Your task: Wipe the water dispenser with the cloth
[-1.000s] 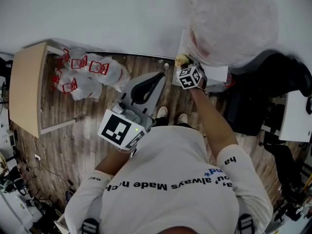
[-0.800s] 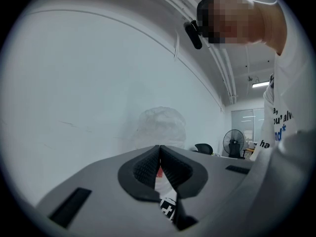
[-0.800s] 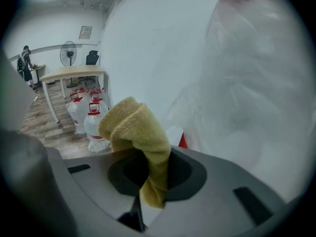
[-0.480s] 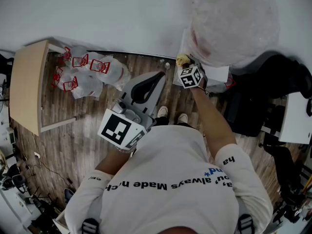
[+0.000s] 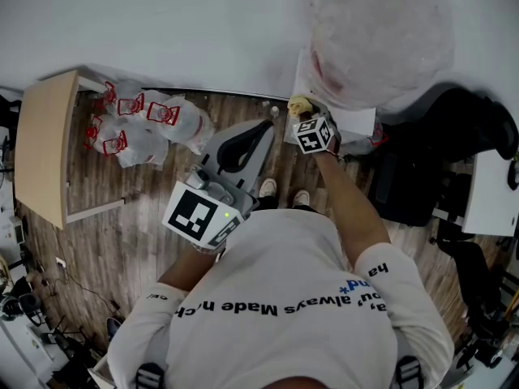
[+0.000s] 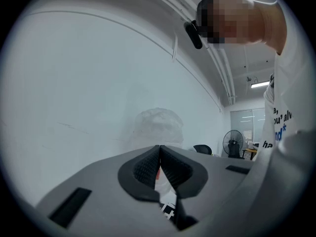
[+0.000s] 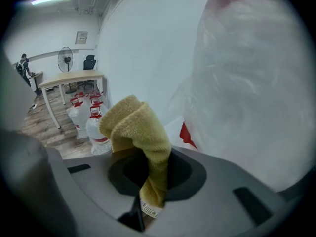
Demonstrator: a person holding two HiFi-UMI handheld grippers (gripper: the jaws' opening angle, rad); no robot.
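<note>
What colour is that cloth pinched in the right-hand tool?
Mustard yellow. The cloth shows best in the right gripper view.

Mustard-yellow cloth [image 7: 140, 132] here, fuzzy against the grey right gripper [image 7: 150, 174] and its black pads. The left gripper [image 6: 159, 158] is the same grey and black. The water dispenser [image 7: 237, 83] looks milky white with a red mark. The floor jugs [image 5: 142, 128] are clear with red labels.

Head view: high above the floor, steeply down. Left gripper view: low, tilted up twd the wall, water dispenser [image 6: 158, 125] some way ahead. Right gripper view: v. close beside it, facing the water bottles [image 7: 94, 125] & table [image 7: 74, 78], which the head view shares.
</note>
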